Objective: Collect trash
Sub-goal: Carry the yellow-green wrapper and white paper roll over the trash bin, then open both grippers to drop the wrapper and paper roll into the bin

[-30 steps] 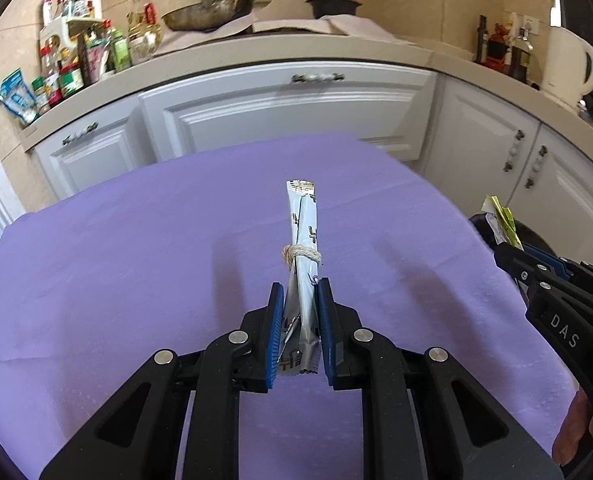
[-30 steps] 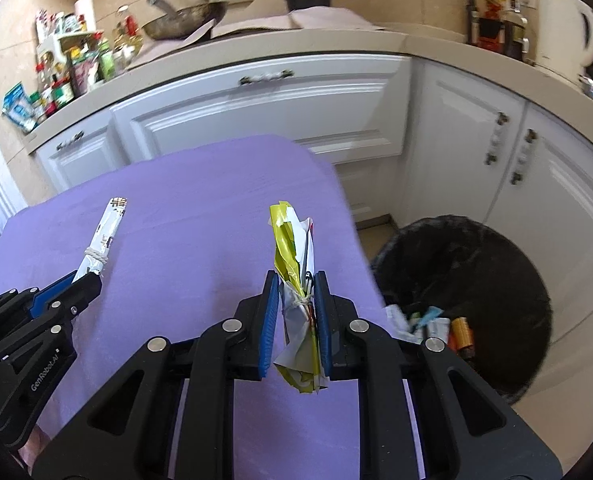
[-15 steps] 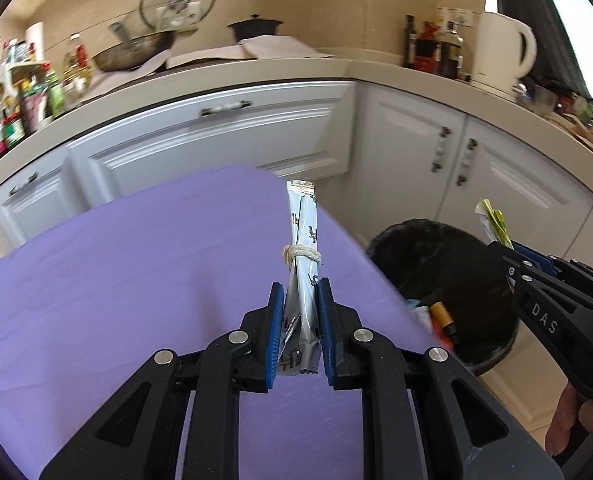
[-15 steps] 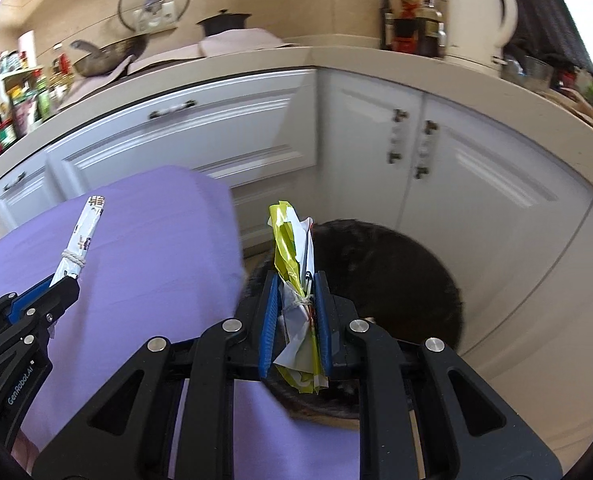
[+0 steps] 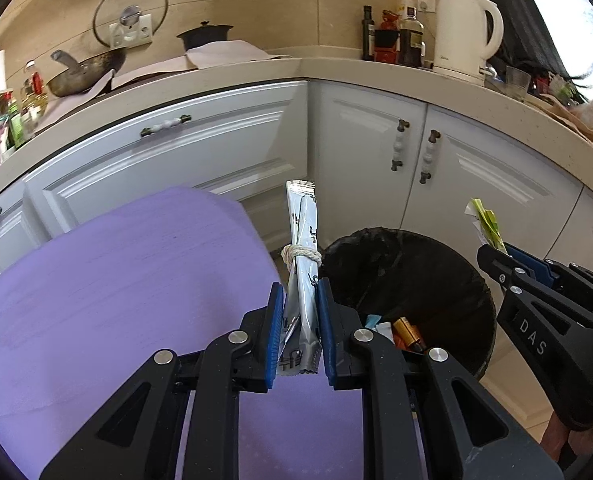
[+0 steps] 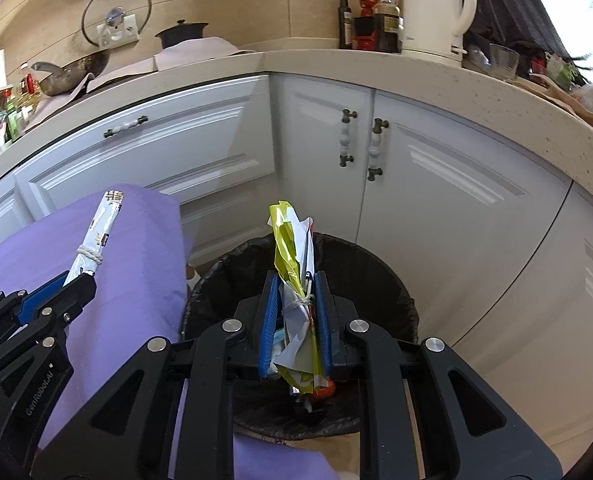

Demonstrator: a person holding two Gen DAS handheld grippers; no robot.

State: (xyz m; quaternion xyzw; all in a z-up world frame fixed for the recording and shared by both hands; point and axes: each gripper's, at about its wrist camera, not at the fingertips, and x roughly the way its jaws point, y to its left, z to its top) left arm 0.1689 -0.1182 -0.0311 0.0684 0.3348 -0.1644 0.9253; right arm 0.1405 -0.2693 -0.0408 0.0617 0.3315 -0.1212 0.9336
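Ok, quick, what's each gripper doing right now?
Left gripper: closed on the silver wrapper.
Right gripper: closed on the yellow wrapper bundle.

Two claws [image 5: 299, 332] [image 6: 295, 318]; two tied wrapper bundles [image 5: 302, 272] [image 6: 292, 276]; one bin [image 5: 436, 272]; one kettle [image 5: 462, 36].

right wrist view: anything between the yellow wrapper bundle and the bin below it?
Nothing. In the right wrist view the yellow wrapper bundle hangs directly above the open black bin.
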